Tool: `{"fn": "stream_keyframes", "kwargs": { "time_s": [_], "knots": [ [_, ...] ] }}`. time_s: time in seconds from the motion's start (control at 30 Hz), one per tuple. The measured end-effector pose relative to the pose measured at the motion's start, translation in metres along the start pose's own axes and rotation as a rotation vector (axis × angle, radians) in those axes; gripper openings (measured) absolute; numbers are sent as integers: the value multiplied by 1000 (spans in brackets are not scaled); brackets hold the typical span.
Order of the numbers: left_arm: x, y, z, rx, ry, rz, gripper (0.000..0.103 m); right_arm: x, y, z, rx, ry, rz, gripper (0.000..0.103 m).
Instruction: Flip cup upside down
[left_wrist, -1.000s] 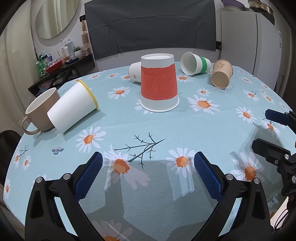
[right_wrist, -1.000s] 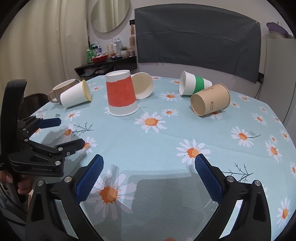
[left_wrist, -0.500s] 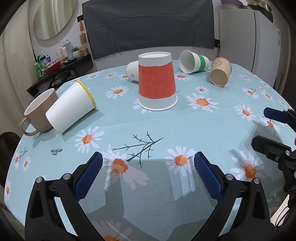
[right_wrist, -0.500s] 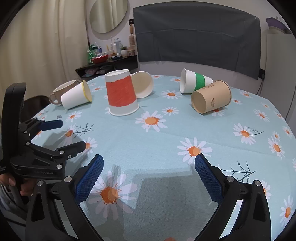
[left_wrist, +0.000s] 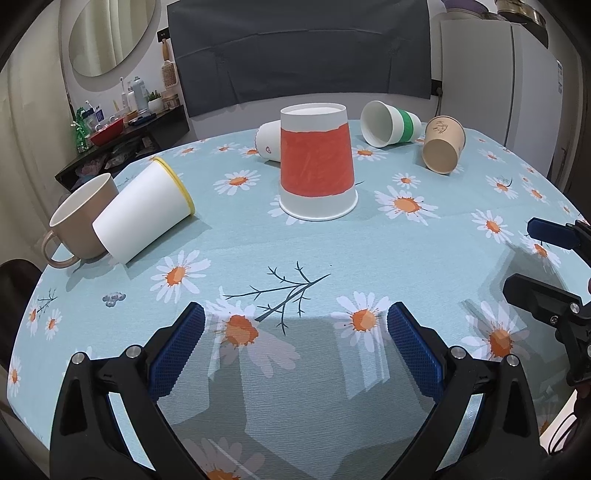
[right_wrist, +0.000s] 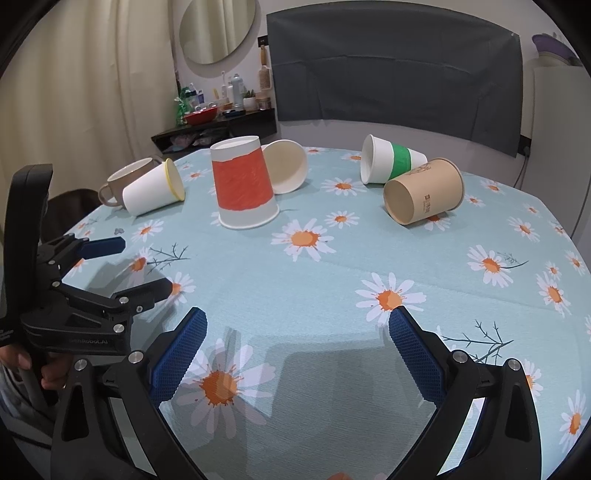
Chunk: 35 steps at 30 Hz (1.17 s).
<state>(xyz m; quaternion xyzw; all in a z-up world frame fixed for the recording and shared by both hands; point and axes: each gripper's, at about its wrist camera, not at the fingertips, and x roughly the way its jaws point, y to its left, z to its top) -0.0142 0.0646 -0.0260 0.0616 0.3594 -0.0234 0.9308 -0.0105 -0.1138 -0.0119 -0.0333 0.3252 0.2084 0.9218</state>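
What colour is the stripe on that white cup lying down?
Green, on the white paper cup; the right wrist view shows it best.

red cup (right_wrist: 243, 184) stood upside down on daisy tablecloth (right_wrist: 332, 280); other cups lay on their sides around it. right gripper (right_wrist: 297, 328) gaped wide, empty; left gripper (right_wrist: 144, 266) likewise.
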Motion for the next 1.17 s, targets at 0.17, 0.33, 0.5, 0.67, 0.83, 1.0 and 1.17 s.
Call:
{"fn": "stream_keyframes", "kwargs": {
  "time_s": [0.17, 0.33, 0.5, 0.67, 0.83, 1.0, 1.17],
  "knots": [
    [0, 0, 0, 0, 0, 1, 97, 0, 0, 0, 1, 3, 2, 95],
    [-1, -2, 1, 10, -4, 4, 97, 1, 0, 0, 1, 5, 1, 95],
    [-1, -3, 0, 16, -6, 7, 97, 1, 0, 0, 2, 6, 3, 95],
    [-1, -3, 1, 14, -3, -7, 97, 1, 0, 0, 1, 8, 4, 95],
    [-1, -3, 1, 12, -4, -4, 97, 1, 0, 0, 1, 8, 5, 95],
    [-2, -2, 1, 5, -5, 3, 97, 1, 1, 0, -2, 7, 5, 95],
    [-1, -2, 1, 2, -3, -3, 97, 1, 1, -1, -1, 7, 5, 95]
  ]
}}
